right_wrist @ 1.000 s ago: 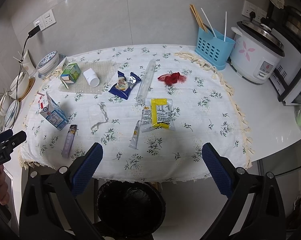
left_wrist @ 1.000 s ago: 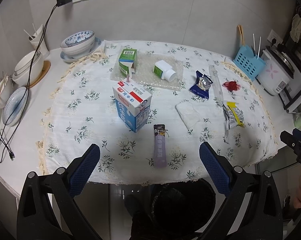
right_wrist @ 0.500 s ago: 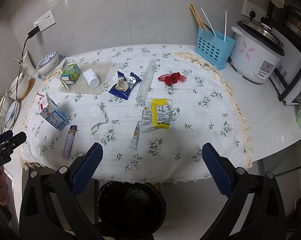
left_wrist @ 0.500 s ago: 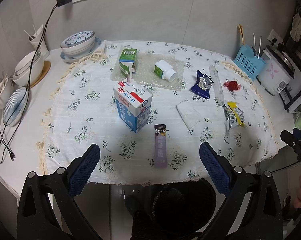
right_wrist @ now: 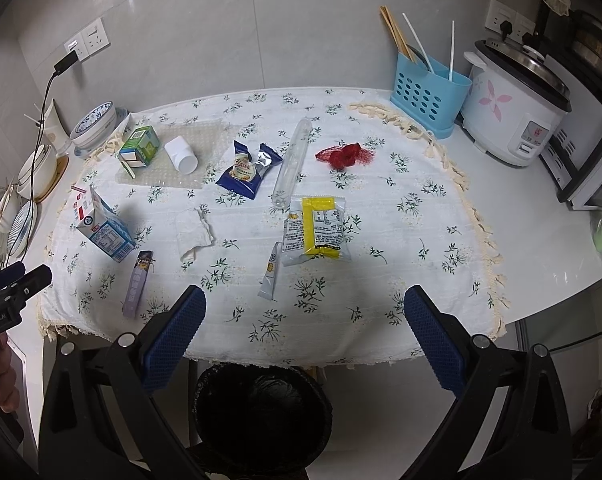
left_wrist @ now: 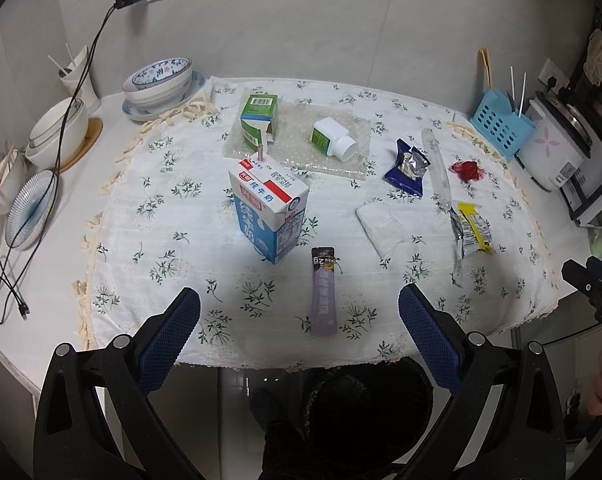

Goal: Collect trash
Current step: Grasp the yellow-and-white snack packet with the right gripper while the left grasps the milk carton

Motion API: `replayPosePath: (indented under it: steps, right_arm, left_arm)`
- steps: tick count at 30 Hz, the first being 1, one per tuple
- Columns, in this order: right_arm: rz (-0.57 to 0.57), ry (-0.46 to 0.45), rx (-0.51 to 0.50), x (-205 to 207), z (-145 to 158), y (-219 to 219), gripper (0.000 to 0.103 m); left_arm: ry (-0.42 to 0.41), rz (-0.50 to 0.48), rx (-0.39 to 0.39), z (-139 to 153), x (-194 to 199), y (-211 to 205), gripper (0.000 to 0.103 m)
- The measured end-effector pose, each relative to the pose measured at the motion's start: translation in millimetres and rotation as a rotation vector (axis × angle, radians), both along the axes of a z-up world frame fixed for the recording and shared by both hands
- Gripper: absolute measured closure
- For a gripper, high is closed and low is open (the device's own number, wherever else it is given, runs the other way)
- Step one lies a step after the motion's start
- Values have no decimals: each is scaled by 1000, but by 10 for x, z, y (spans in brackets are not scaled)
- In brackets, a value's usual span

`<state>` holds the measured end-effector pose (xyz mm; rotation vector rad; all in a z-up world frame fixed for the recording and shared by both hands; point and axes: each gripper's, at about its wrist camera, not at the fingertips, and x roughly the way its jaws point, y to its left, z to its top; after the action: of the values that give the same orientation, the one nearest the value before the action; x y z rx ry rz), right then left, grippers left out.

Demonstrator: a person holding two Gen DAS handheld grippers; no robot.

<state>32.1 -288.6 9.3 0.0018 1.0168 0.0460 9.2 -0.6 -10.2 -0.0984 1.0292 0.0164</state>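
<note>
A white flowered cloth (right_wrist: 381, 216) covers the table. The black bin (right_wrist: 261, 412) sits under its near edge. Trash lies on the cloth: milk carton (left_wrist: 269, 210), yellow wrapper (right_wrist: 321, 226), purple packet (left_wrist: 323, 292). The left gripper (left_wrist: 299, 326) and right gripper (right_wrist: 304, 330) hang wide open, holding nothing.

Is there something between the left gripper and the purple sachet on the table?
No, nothing visible. The left gripper is open, and only bare tablecloth lies before the purple sachet. The milk carton stands behind it, to the left.
</note>
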Motion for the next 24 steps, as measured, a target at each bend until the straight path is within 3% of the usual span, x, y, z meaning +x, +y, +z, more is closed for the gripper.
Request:
replayPosePath:
  steps: [8,24]
  right_arm:
    - [6,17,-13,147,-105,29,8]
    - [0,182,-80,1156,-835,47,8]
  left_arm:
    - [1,17,13,-69,126,86,6]
    - [31,31,-24,-754,898,564,6]
